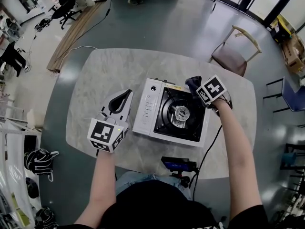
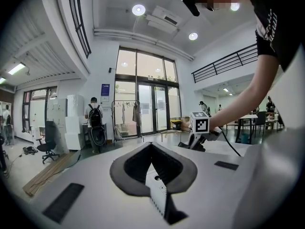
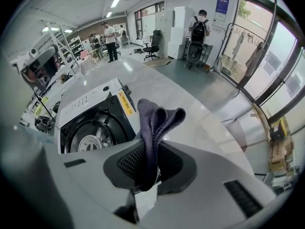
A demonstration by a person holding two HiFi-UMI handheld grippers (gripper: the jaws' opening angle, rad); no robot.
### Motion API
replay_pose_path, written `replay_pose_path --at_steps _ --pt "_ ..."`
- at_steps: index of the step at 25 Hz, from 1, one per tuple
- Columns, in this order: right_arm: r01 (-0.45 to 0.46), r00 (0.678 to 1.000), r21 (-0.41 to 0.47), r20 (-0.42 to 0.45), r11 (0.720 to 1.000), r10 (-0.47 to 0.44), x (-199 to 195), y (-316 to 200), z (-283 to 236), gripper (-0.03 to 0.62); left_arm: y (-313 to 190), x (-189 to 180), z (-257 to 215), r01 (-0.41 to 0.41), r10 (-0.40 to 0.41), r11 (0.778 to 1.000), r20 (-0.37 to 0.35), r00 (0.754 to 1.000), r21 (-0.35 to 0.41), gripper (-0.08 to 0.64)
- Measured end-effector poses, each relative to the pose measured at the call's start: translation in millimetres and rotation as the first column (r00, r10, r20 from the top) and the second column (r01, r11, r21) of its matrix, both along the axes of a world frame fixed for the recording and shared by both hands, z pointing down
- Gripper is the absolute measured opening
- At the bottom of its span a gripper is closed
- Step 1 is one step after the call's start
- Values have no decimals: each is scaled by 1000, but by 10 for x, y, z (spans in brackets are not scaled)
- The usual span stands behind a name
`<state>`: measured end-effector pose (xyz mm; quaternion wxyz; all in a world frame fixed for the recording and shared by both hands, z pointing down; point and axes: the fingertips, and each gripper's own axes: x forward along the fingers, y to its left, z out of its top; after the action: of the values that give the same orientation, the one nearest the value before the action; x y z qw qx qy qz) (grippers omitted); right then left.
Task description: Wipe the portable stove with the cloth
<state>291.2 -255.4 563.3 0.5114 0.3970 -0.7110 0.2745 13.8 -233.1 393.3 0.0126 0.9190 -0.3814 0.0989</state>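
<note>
The portable stove [image 1: 171,111] is white with a black burner top and sits in the middle of the marble table [image 1: 109,70]. My right gripper [image 1: 200,92] hovers over the stove's far right corner, shut on a dark grey cloth [image 1: 192,82]. In the right gripper view the cloth [image 3: 155,120] stands folded up out of the right gripper [image 3: 147,163], with the stove [image 3: 90,125] to its left. My left gripper [image 1: 127,93] rests left of the stove with its jaws together and nothing in them. The left gripper [image 2: 151,146] points level across the table, and its view catches the right gripper [image 2: 200,128].
A small device on a stand [image 1: 178,165] sits at the table's near edge, with a black cable [image 1: 209,144] running up to my right hand. A wooden chair [image 1: 236,54] stands beyond the table's far right corner. Bare tabletop [image 1: 124,66] lies beyond the stove.
</note>
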Motion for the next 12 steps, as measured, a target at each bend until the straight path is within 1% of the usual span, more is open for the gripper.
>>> replay_pose_path --at_steps 6,12 --pt "-128 991 18 39 992 127 326 -35 15 64 10 -2 18 6 -6 1000 8 1000 -2 11" --pt "-234 971 51 55 971 232 627 -35 -17 64 43 -11 29 14 -14 1000 14 1000 -10 11"
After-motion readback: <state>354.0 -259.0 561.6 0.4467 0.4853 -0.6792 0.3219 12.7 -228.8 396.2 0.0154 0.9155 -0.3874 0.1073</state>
